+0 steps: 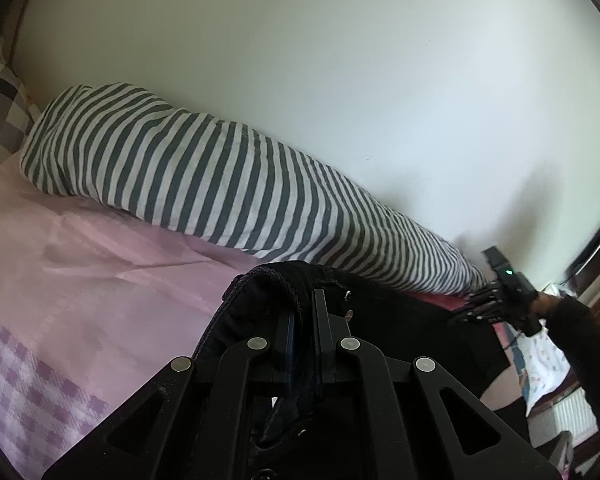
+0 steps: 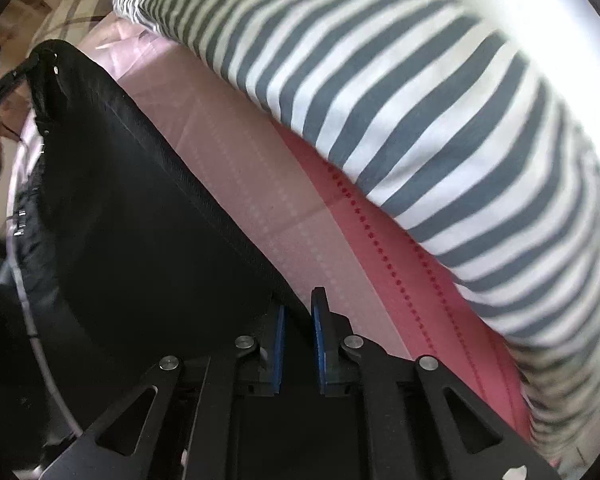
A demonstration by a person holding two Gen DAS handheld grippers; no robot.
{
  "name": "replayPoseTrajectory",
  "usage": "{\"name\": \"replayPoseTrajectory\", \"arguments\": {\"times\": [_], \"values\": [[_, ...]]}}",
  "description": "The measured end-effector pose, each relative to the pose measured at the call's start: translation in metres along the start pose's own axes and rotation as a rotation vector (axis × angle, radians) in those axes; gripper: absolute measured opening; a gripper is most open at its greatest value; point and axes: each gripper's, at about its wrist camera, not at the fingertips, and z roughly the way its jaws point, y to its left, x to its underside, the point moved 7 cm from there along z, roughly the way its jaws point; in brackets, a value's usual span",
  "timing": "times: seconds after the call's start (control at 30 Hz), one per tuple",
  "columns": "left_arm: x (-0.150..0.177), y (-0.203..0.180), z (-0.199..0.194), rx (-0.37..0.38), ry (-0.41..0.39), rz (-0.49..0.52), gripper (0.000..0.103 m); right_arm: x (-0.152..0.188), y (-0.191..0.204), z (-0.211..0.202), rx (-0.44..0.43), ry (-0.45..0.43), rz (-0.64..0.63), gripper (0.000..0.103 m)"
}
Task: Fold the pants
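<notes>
Wall: plain, matte, off-white.
Sheet: pink woven cotton, creased flat; lilac check border at near edge.
Bolster: long soft cylinder, grey-and-white striped cloth, lying along the wall.
Pants: black, heavy weave with stitched seam, spread on the sheet beside the bolster; long axis runs roughly parallel to it.
Left gripper: black metal, jaws clamped on a bunched pants edge.
Right gripper: blue-padded fingers nearly together, pinching the pants edge.

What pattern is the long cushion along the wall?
Grey and white stripes on the long cushion; clearest in the left wrist view.
</notes>
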Motion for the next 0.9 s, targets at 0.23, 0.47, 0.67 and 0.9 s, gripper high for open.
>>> {"name": "replayPoseTrajectory", "arguments": {"times": [0.23, 0.47, 0.67, 0.9], "values": [[0.001, -0.006, -0.008, -0.075, -0.001, 0.1, 0.007, 0.029, 0.039, -0.049, 0.206, -0.136, 0.082, 0.008], [0.01, -0.027, -0.041, -0.097, 0.009, 0.226, 0.007, 0.08, 0.092, -0.095, 0.292, -0.226, 0.189, 0.007], [0.033, -0.043, -0.078, -0.094, 0.017, 0.307, 0.007, 0.135, 0.155, -0.093, 0.287, -0.257, 0.276, 0.005], [0.09, -0.038, -0.11, -0.088, 0.07, 0.298, 0.007, 0.194, 0.196, -0.077, 0.249, -0.283, 0.392, 0.005]]}}
